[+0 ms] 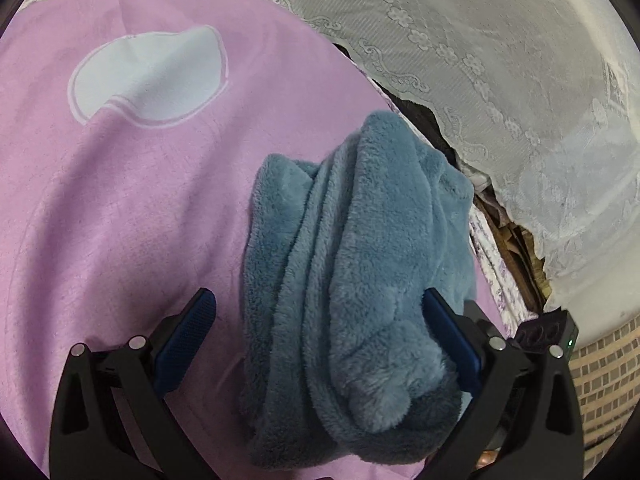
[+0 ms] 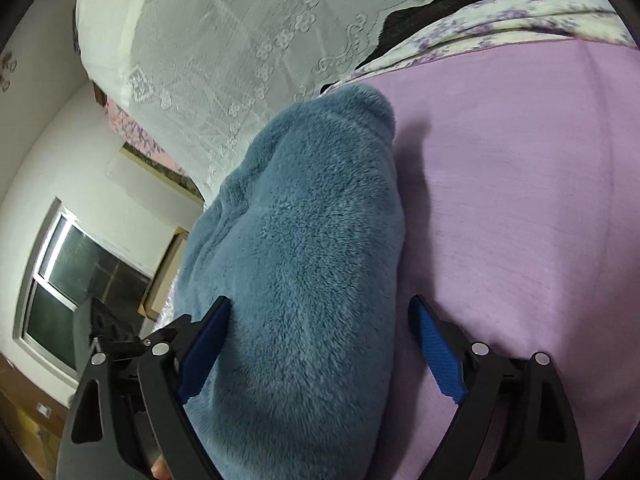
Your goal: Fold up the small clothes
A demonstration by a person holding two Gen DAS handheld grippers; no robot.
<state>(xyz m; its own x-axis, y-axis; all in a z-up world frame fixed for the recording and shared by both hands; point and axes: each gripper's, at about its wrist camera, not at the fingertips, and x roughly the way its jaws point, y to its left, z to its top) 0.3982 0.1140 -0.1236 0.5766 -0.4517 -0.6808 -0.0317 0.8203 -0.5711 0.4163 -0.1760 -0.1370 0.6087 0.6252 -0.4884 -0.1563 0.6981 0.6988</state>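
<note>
A fluffy grey-blue fleece garment [image 1: 360, 220] lies bunched in long folds on a pink sheet [image 1: 120, 200]. My left gripper [image 1: 318, 300] straddles its near end with jaws wide apart. The right fingertip [image 1: 434, 304] touches the fleece, while the left one stands clear over the sheet. In the right wrist view the same garment [image 2: 304, 220] fills the middle as a thick roll. My right gripper [image 2: 320, 302] is open around it: its left fingertip [image 2: 222, 312] rests against the pile, and the other hangs just beside the roll over the pink sheet [image 2: 520, 180].
A white oval patch [image 1: 148, 80] marks the sheet at far left. A white lace cloth [image 1: 480, 60] hangs along the bed's far edge, with a floral cover [image 2: 500, 28] beneath it. A window [image 2: 72, 280] and white wall lie beyond. Tiled floor [image 1: 600, 380] shows past the bed's edge.
</note>
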